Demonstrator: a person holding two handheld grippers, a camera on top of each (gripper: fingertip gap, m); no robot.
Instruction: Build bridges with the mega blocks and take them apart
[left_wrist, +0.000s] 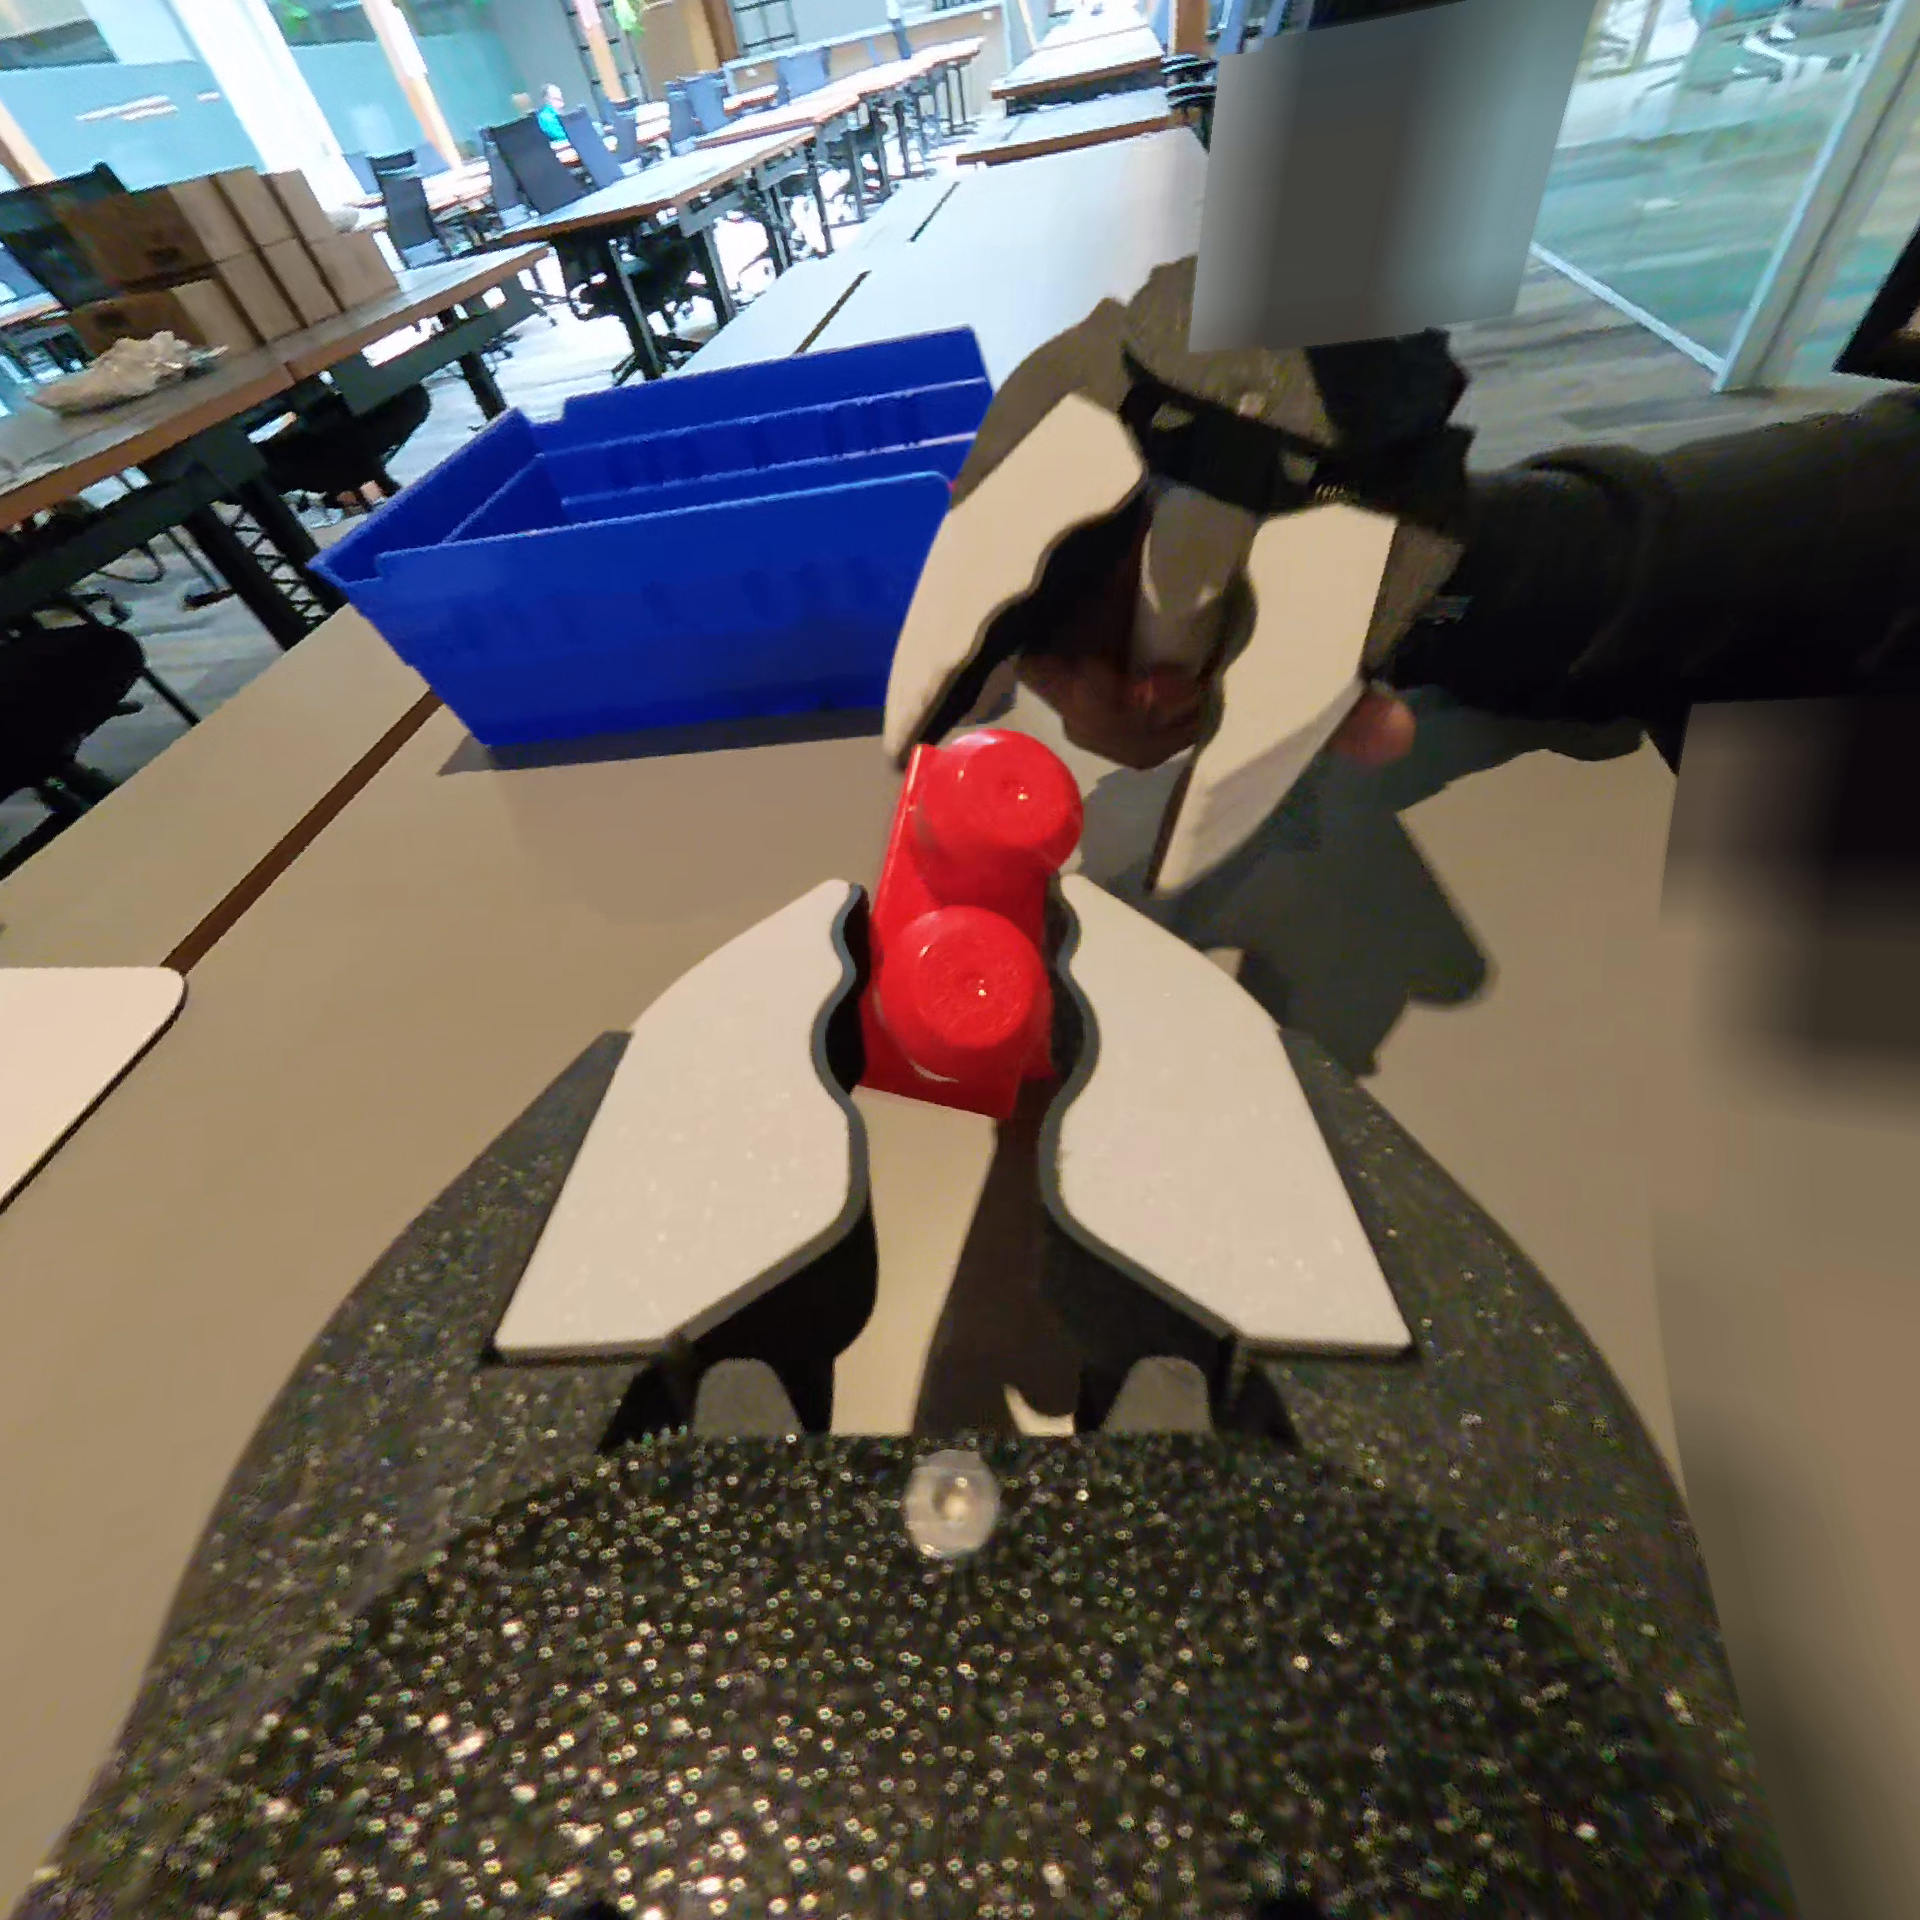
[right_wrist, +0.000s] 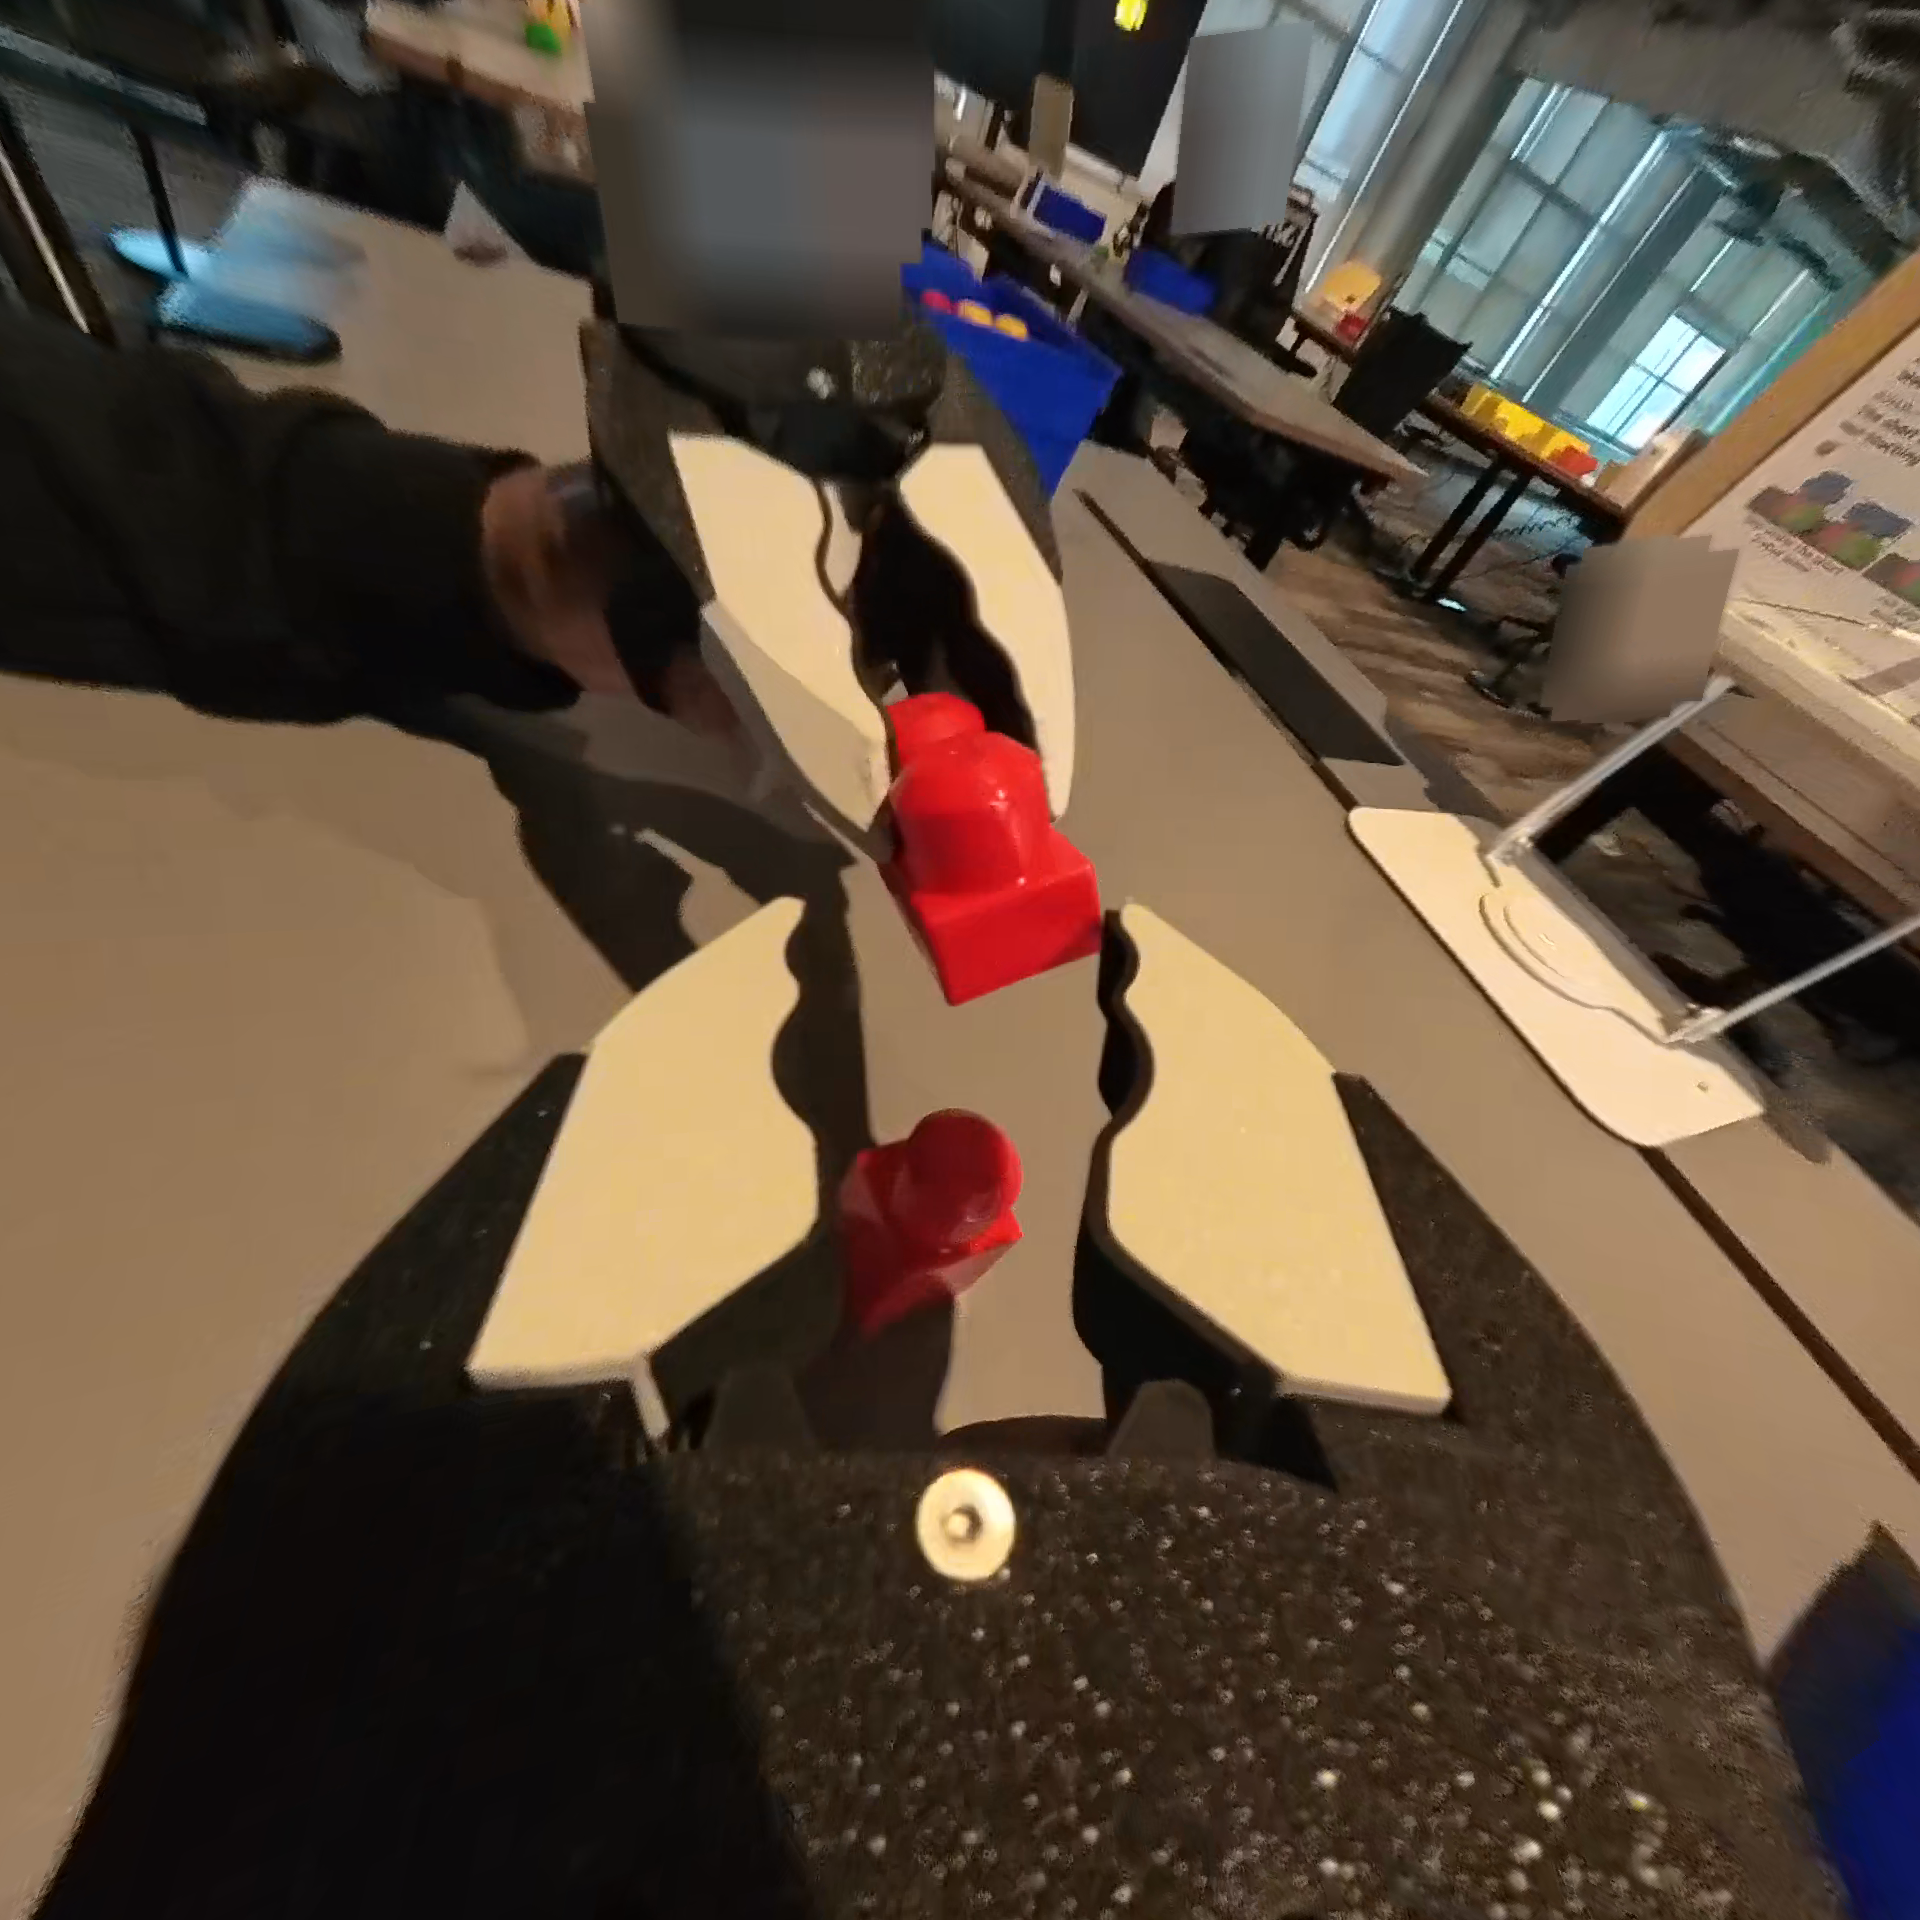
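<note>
My left gripper (left_wrist: 956, 894) is shut on a red two-stud block (left_wrist: 966, 935) and holds it above the grey table (left_wrist: 416, 935). My right gripper (left_wrist: 1029, 816) hangs open just beyond the block's far end, one fingertip close to the far stud. In the right wrist view, my right gripper (right_wrist: 956, 920) is open, facing the same red two-stud block (right_wrist: 997, 894) held in my left gripper (right_wrist: 966, 810). A small red one-stud block (right_wrist: 925, 1216) stands on the table below, in the gap between my right fingers (right_wrist: 665, 1143); they do not touch it.
A blue bin (left_wrist: 665, 582) stands on the table behind the blocks; it shows in the right wrist view (right_wrist: 1018, 374) holding coloured blocks. A white cable-port lid (right_wrist: 1558, 956) lies at the table's edge. A person's dark sleeves (left_wrist: 1662, 561) hold both grippers. Desks and chairs stand farther back. The grippers are tip to tip, or close to it.
</note>
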